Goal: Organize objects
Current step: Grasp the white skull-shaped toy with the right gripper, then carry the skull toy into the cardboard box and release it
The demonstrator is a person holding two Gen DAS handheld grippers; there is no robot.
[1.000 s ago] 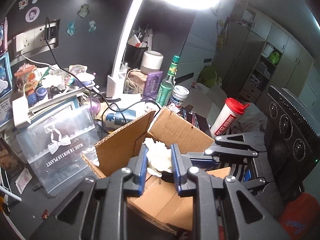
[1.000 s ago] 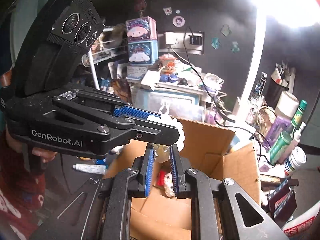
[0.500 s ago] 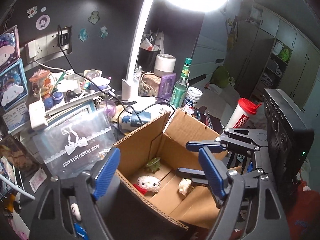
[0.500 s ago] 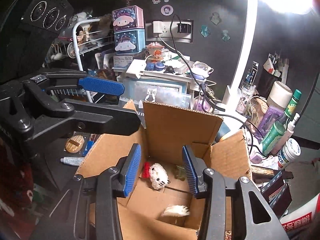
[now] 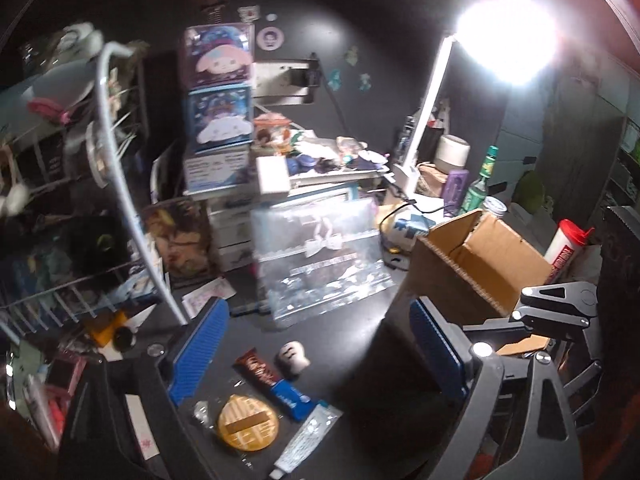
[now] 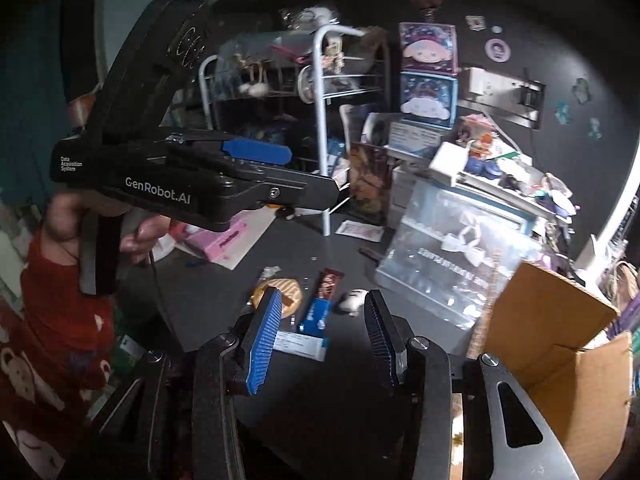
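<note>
Cardboard box [image 5: 478, 264] stands open on the dark surface [image 5: 344, 344], off to the right of the left hand-held gripper [image 5: 316, 352] and just beyond its right finger; in the right wrist view the box [image 6: 556, 344] sits at the right of the right hand-held gripper [image 6: 318, 336]. Both hand-held grippers are released, blue-padded fingers spread wide with nothing between them. Ahead of the left hand-held gripper, between its fingers, loose items lie on the surface: a small white plush figure [image 5: 293, 356], a dark brown snack bar [image 5: 257, 372] with a blue packet [image 5: 294, 398] just beside it, a round golden biscuit [image 5: 247, 422], and a white tube [image 5: 306, 442] nearest the camera. The same group shows just beyond the right hand-held gripper's fingers: biscuit [image 6: 280, 292], snack bar [image 6: 329, 282], blue packet [image 6: 316, 316] and white plush [image 6: 354, 300]. Further ahead, a clear bow-printed pouch [image 5: 320, 256] leans upright, left of the box. A white wire rack [image 5: 116, 184] stands at the far left. A lit desk lamp [image 5: 506, 36] glares above the box.
</note>
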